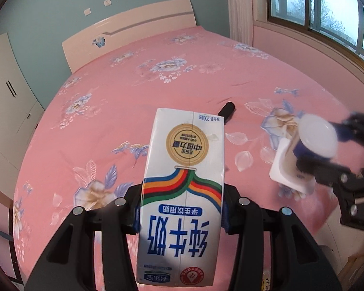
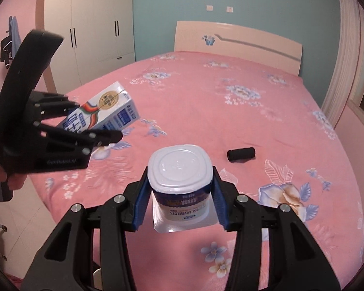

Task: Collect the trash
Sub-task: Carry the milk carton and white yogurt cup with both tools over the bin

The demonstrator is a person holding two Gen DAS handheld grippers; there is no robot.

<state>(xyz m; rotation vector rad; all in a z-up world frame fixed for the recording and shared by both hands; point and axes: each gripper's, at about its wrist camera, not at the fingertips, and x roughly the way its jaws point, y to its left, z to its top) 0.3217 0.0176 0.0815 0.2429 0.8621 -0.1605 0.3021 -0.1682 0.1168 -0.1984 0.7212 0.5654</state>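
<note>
Gripping milk carton (image 1: 182, 194) and yogurt cup (image 2: 180, 181), both tools hang over the bed (image 2: 230, 111).

Blurred grip, hidden roller

The right gripper (image 1: 325, 145) and its yogurt cup (image 1: 303, 155) smear with motion in the left wrist view; the milk carton (image 1: 182, 194) hides most of the black roller (image 1: 228, 109).

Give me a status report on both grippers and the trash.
Left gripper shut on milk carton. Right gripper shut on yogurt cup. Both lifted off the bed. Black roll lies on the bed.
</note>
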